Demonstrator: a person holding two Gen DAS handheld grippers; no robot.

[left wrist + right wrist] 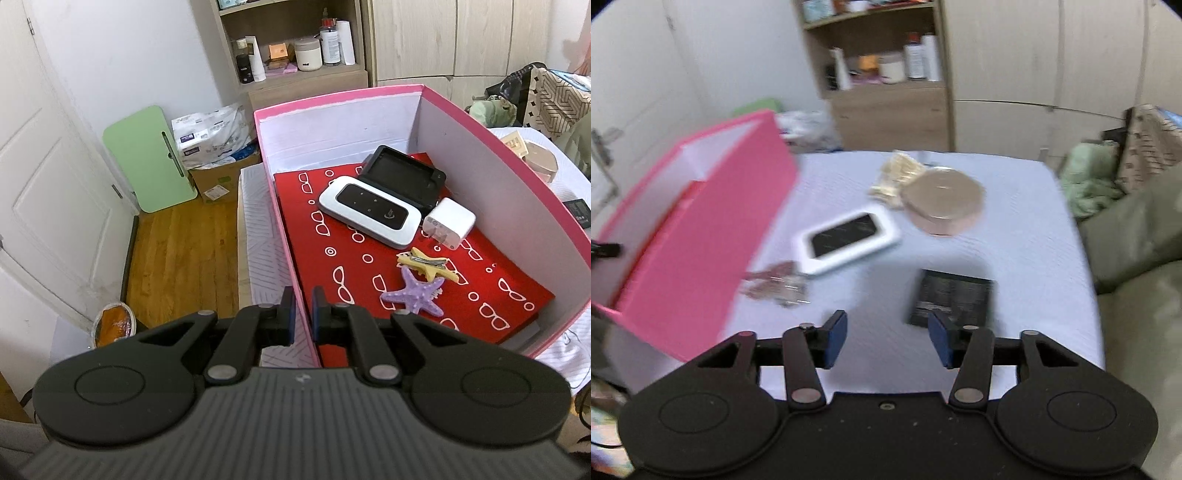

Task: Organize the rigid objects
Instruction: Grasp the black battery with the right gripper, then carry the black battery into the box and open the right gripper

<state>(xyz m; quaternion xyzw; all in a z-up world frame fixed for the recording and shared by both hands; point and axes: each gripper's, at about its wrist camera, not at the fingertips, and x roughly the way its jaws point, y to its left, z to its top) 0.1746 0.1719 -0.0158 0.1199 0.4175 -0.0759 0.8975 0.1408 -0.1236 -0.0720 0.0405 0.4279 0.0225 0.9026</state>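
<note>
With the left gripper [303,314] clamped on the pink box [495,147] wall, the empty, wide-open right gripper [887,341] should straddle the black pack [955,299] lying outside the box squarely before closing.

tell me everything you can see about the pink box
The pink box is an open, lidless rectangular carton, apparently cardboard: pink outside and along the rim, white inside. It sits on the white-covered table. A red patterned sheet lines its floor. The left gripper is shut on its near wall.
</note>
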